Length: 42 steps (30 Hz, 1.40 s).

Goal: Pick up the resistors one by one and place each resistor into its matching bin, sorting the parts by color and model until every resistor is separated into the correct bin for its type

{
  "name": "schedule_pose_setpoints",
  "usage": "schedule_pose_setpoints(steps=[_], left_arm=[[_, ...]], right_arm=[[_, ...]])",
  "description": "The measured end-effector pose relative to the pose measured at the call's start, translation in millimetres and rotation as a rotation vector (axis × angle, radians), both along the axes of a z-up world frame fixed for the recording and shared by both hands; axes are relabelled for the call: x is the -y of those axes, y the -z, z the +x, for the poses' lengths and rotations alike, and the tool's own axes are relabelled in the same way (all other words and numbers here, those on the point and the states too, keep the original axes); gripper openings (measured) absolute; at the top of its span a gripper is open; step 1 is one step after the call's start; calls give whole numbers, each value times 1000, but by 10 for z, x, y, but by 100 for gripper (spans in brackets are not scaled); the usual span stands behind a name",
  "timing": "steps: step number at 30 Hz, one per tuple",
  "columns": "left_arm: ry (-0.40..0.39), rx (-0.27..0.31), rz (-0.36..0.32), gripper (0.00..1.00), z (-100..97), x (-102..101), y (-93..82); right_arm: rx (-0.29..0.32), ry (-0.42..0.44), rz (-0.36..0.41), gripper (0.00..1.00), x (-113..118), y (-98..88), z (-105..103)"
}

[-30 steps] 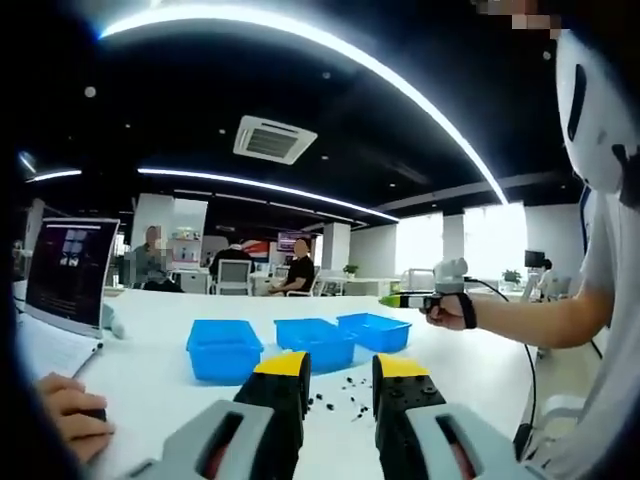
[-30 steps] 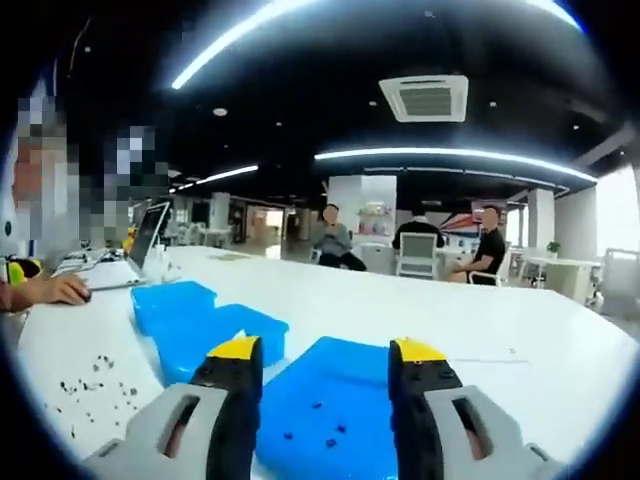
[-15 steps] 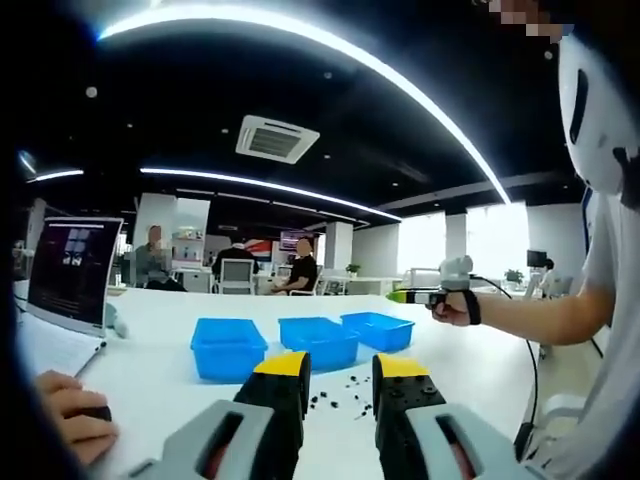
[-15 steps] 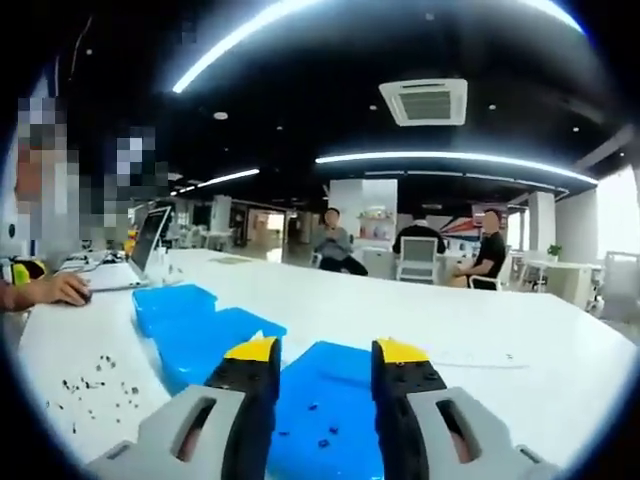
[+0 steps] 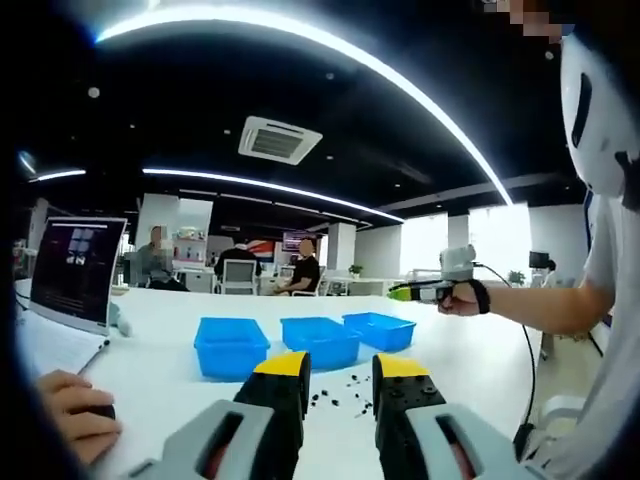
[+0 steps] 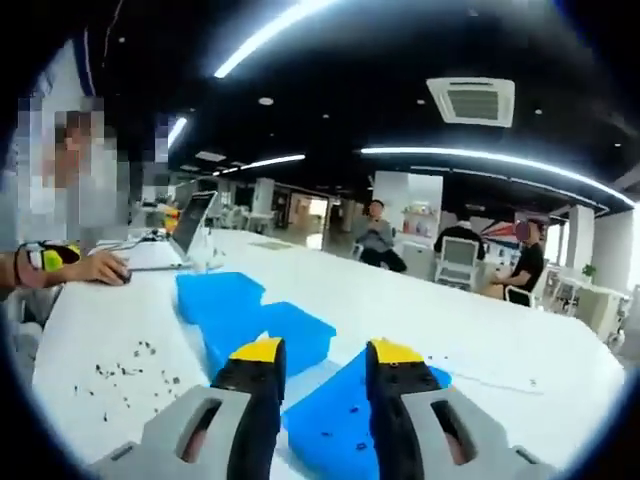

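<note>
Right gripper (image 6: 318, 352), jaws narrowly parted and empty, hovers above the nearest blue bin (image 6: 340, 425); left gripper (image 5: 338, 366), part-open and empty, hovers before resistors (image 5: 338, 395) scattered beside the bins, awaiting pickup

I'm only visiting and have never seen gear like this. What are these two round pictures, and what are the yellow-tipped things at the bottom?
A person holds a pair of hand-held tongs in each hand, and a small fisheye camera rides on each. The left tongs rise at the bottom of the left gripper view, the right tongs in the right gripper view. Both have a gap between the jaws, and nothing is held. On the white table stand three blue bins beside scattered small dark resistors. A few parts lie in the near bin. A laptop stands further off.
</note>
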State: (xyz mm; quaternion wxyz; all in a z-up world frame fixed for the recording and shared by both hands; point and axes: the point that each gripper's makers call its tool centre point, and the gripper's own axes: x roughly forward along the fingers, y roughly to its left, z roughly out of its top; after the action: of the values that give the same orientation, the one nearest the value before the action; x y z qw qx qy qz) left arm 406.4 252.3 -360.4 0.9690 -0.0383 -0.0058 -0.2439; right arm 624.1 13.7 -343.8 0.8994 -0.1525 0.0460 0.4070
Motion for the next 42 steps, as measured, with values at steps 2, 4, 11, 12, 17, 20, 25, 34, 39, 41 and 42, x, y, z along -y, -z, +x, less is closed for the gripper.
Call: schedule_pose_setpoints(steps=[2,4,11,12,17,20,25,34,39,41,42], left_arm=[[1,-2,0,27,0,1,13],[5,-5,0,27,4,10,23],[11,1,1,27,7,19,11],[10,1,0,27,6,14,12],[2,0,-3,27,0,-18,14],[-1,-2,-3,27,8,-38,19],[-5,-4,-7,27,24,-57,31],[-16,-10,-18,27,40,-92,59],[-33,-14,-24,27,46,-169,77],[-37,-15,-26,27,50,-197,84],[-39,-15,-26,27,53,-206,87]], right_arm=[[-5,-86,-61,32,-194,10,-150],[-7,-165,-96,32,-382,-7,-291],[-9,-356,-211,31,-887,25,-551],[-9,-383,-243,31,-948,67,-577],[58,-575,-531,30,-1186,419,-754],[144,-682,-740,28,-1253,661,-808],[324,-883,-1073,24,-1266,965,-824],[384,-1077,-1323,20,-1314,1220,-734],[350,-1135,-1385,20,-1262,1324,-742],[323,-1157,-1396,19,-1244,1355,-754],[314,-1170,-1406,18,-1228,1375,-759]])
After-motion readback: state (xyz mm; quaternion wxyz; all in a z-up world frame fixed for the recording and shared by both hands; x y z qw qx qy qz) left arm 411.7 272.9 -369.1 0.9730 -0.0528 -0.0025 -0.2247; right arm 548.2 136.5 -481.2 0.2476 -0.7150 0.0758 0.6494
